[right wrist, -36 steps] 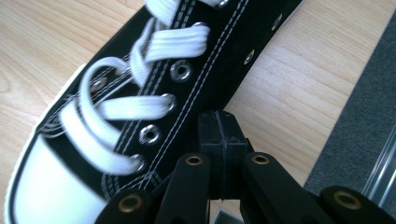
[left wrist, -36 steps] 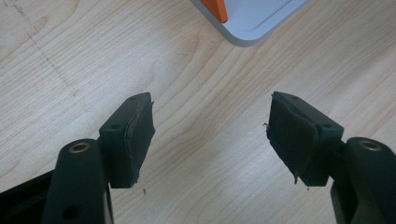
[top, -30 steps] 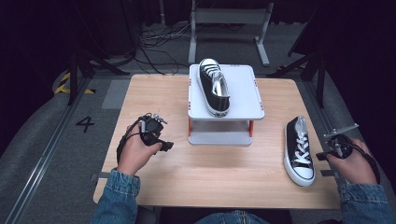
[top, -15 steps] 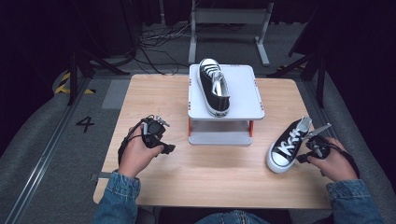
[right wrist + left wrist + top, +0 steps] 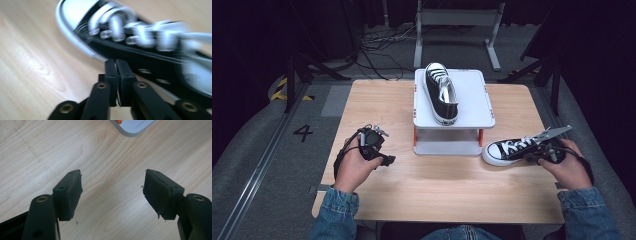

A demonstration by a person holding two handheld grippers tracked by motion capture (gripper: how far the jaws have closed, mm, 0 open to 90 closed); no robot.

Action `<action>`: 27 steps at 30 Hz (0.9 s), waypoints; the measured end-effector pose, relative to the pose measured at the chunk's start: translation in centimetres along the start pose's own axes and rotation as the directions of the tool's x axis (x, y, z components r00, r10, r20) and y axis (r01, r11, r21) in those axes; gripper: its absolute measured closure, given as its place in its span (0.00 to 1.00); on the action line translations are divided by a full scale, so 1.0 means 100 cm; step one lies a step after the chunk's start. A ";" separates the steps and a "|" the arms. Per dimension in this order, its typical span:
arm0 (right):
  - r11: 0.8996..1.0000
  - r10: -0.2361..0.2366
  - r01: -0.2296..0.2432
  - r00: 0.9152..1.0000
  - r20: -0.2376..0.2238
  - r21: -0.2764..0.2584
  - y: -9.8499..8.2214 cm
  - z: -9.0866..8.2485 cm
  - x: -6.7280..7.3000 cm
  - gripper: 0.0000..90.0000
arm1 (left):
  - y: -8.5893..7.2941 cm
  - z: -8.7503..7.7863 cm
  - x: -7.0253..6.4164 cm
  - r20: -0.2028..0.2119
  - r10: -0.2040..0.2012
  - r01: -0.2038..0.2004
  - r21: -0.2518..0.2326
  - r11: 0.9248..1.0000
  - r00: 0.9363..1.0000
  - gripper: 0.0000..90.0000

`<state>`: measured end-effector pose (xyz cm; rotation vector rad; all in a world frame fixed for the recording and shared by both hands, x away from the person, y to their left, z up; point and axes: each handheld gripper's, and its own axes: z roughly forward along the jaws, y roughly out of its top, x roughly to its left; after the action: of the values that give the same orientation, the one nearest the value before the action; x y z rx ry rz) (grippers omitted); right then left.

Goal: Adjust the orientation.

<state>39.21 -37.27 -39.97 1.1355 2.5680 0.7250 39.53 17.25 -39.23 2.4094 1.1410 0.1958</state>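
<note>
Resting on a pale wooden table point(image 5: 432, 185), a white two-tier stand point(image 5: 472, 97) with orange posts carries one black canvas sneaker point(image 5: 441, 92) on its top shelf, toe toward the person. The room behind is dark, with cables and metal frame legs on a grey floor marked with a 4. A second black sneaker point(image 5: 512, 149), white rubber toe cap and white laces, lies on the table just right of the stand's base, toe pointing left. The right gripper point(image 5: 115, 65) has its jaws pressed together, with hardly a slit between them; its own view shows them against the shoe's black canvas side near the metal eyelets, though blur hides whether any fabric is pinched. The left gripper point(image 5: 112, 191) hovers over bare woodgrain left of the stand, jaws spread wide and holding nothing, their dark rubber pads point(image 5: 75, 192) frayed at the edges.
</note>
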 end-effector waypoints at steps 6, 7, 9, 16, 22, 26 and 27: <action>0.997 0.009 -0.001 0.994 0.108 -0.073 -0.001 -0.017 -0.021 0.62 | -0.008 -0.001 0.001 -0.006 -0.015 0.016 0.009 1.000 1.000 0.35; 0.998 -0.008 0.016 0.993 0.119 -0.064 0.000 -0.015 -0.023 0.58 | -0.010 -0.002 0.001 -0.008 -0.021 0.022 0.009 1.000 1.000 0.35; 0.997 -0.072 0.075 0.987 0.146 -0.017 0.002 0.000 -0.031 0.47 | -0.016 -0.005 0.002 -0.013 -0.037 0.038 0.010 0.999 0.999 0.35; 0.992 -0.122 0.119 0.987 0.109 0.039 0.002 0.017 -0.034 0.68 | -0.021 -0.007 0.004 -0.015 -0.048 0.048 0.016 0.999 0.999 0.34; 0.996 -0.038 0.028 0.991 0.131 0.079 -0.002 0.004 -0.030 0.98 | -0.015 -0.004 0.001 -0.006 -0.019 0.019 0.022 1.000 1.000 0.35; 0.995 0.001 -0.019 0.983 0.182 0.101 -0.003 0.001 -0.022 0.98 | -0.008 -0.001 0.000 -0.002 -0.007 0.007 0.016 1.000 1.000 0.35; 0.994 0.019 -0.038 0.983 0.183 0.103 -0.002 0.000 -0.018 0.98 | -0.007 0.001 0.000 0.005 -0.006 0.006 0.018 1.000 1.000 0.35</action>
<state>40.27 -38.74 -40.01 1.2127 2.4661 0.4716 39.03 17.59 -39.60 2.4208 1.1529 0.1783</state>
